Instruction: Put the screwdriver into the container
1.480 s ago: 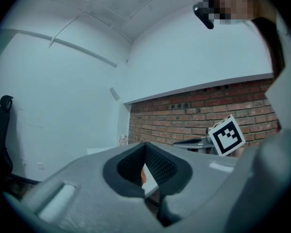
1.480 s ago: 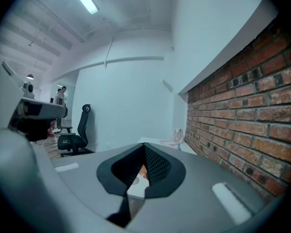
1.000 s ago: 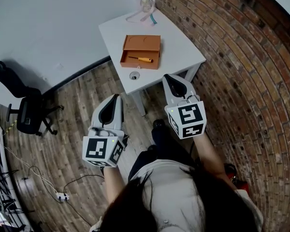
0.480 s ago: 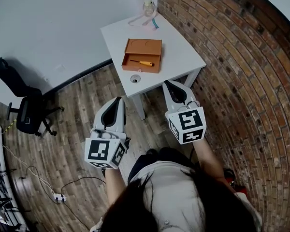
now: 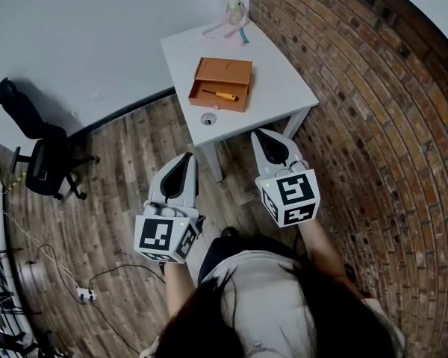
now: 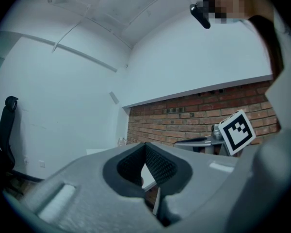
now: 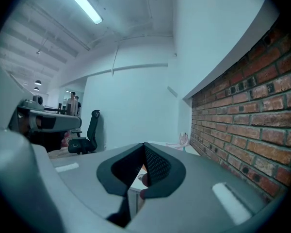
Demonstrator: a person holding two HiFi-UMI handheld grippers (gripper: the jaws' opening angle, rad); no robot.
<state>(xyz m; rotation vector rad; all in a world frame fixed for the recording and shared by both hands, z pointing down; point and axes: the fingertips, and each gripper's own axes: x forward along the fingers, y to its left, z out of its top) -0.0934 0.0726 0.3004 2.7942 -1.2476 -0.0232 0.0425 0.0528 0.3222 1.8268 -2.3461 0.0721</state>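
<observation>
In the head view an orange open container (image 5: pixel 221 83) sits on the white table (image 5: pixel 276 88), and a screwdriver (image 5: pixel 219 95) with a yellow-orange handle lies inside it. Both grippers hang well short of the table, over the wooden floor. My left gripper (image 5: pixel 185 159) points toward the table's near edge, jaws together and empty. My right gripper (image 5: pixel 263 136) sits just under the table's front edge, also shut with nothing held. In the left gripper view (image 6: pixel 145 147) and the right gripper view (image 7: pixel 144 147) the jaw tips meet.
A small round grey object (image 5: pixel 207 118) lies near the table's front edge. A bottle (image 5: pixel 234 10) and pink and teal cords (image 5: pixel 228 30) sit at the far corner. A brick wall (image 5: pixel 358 88) runs along the right. A black office chair (image 5: pixel 41 159) stands at left.
The view has drawn back from the table. Both grippers have dropped lower in the picture, farther from the container. The screwdriver stays in the container.
</observation>
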